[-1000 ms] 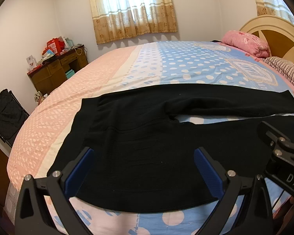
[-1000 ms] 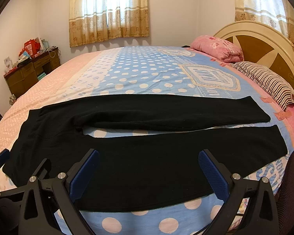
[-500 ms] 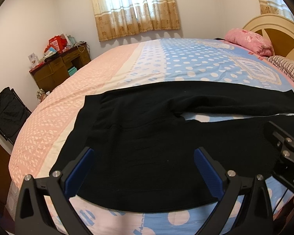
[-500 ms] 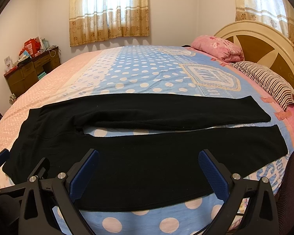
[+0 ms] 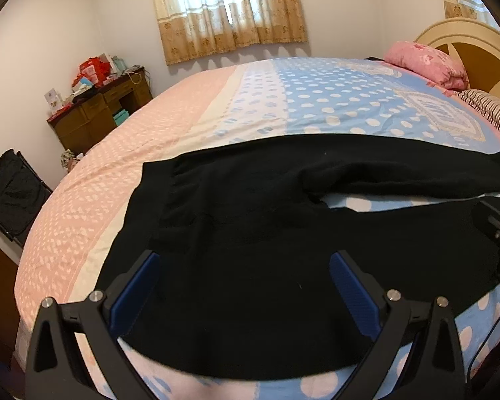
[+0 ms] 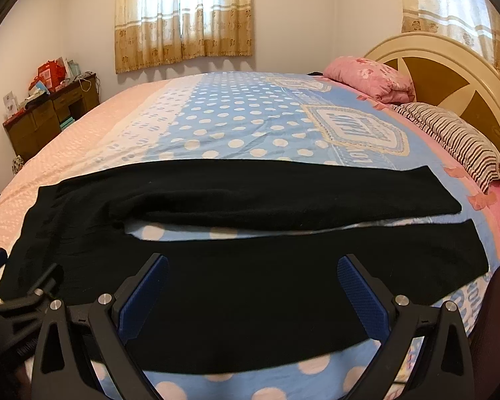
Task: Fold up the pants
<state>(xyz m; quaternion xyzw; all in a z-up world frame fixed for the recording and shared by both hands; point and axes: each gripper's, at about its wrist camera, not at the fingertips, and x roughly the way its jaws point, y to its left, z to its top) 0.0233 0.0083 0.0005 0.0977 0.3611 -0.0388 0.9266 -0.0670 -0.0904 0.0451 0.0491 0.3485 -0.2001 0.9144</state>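
Note:
Black pants [image 6: 250,280] lie flat on the bed, waistband at the left, both legs stretched to the right with a narrow gap between them. In the left wrist view the pants [image 5: 250,233] show their waist and seat part. My left gripper [image 5: 243,266] is open and empty, held above the waist area near the bed's front edge. My right gripper [image 6: 253,270] is open and empty, held above the near leg. The left gripper's side also shows at the lower left of the right wrist view [image 6: 20,296].
The bed [image 6: 250,116] has a blue dotted and pink cover. A pink pillow [image 6: 370,76], a striped pillow [image 6: 456,140] and the headboard [image 6: 450,76] are at the right. A wooden desk [image 5: 100,113] and a black chair [image 5: 13,196] stand by the left wall.
The left gripper has moved forward and a little left over the waist, so the pants look larger and nearer. The right gripper has barely moved. The pants have not moved.

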